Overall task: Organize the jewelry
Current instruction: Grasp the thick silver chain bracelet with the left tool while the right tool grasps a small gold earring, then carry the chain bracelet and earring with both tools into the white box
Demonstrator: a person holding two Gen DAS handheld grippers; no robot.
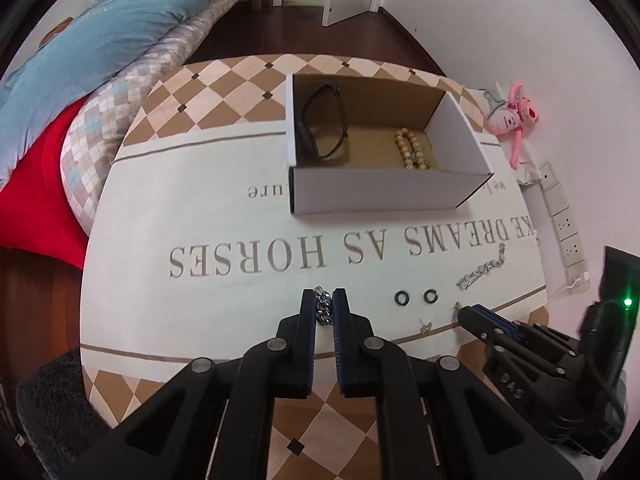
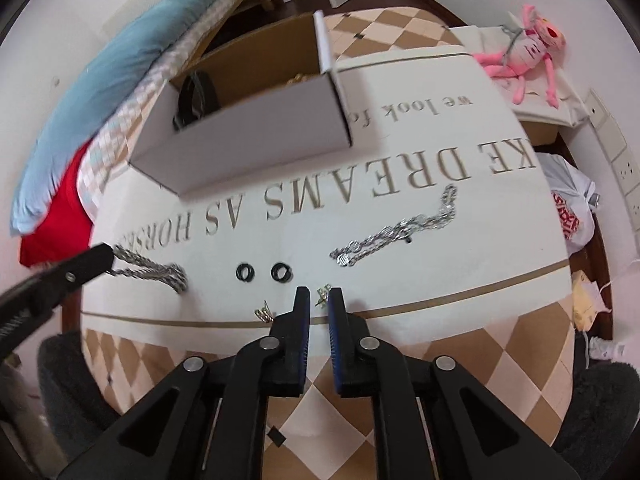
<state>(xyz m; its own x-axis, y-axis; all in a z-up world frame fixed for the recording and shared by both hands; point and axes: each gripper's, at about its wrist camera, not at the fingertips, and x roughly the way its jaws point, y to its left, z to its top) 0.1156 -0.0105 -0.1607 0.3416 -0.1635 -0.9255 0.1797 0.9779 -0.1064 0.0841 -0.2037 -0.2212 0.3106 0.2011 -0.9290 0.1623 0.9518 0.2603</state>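
The left gripper (image 1: 324, 300) was low over the table (image 1: 224, 216), its two fingers drawn close on either side of a thick silver chain (image 1: 323, 307); they looked clamped on it, and in the right wrist view the chain (image 2: 160, 270) trailed out from that gripper's tip (image 2: 94, 260) in a doubled loop lying on the tablecloth. The right gripper (image 2: 319, 300) sat near the front edge of the table with its fingers narrowed around a small silver earring (image 2: 323, 294); whether the pads actually touched the earring could not be told. A second small silver earring (image 2: 264, 314) lay just left of that gripper. Two black rings (image 2: 245, 272) (image 2: 281, 271) rested side by side between the thick chain and a thinner silver chain (image 2: 400, 230), which stretched diagonally toward the right. Further back stood an open cardboard box (image 1: 384, 196) with white outer walls, and inside it a pair of black glasses (image 1: 322, 128) leaned at the left while a string of gold beads (image 1: 412, 150) lay on the floor of the box toward the right. A pink plush toy (image 2: 524, 52) lay beyond the table's far right corner, and a blue duvet (image 1: 104, 32) covered the bed at the left.
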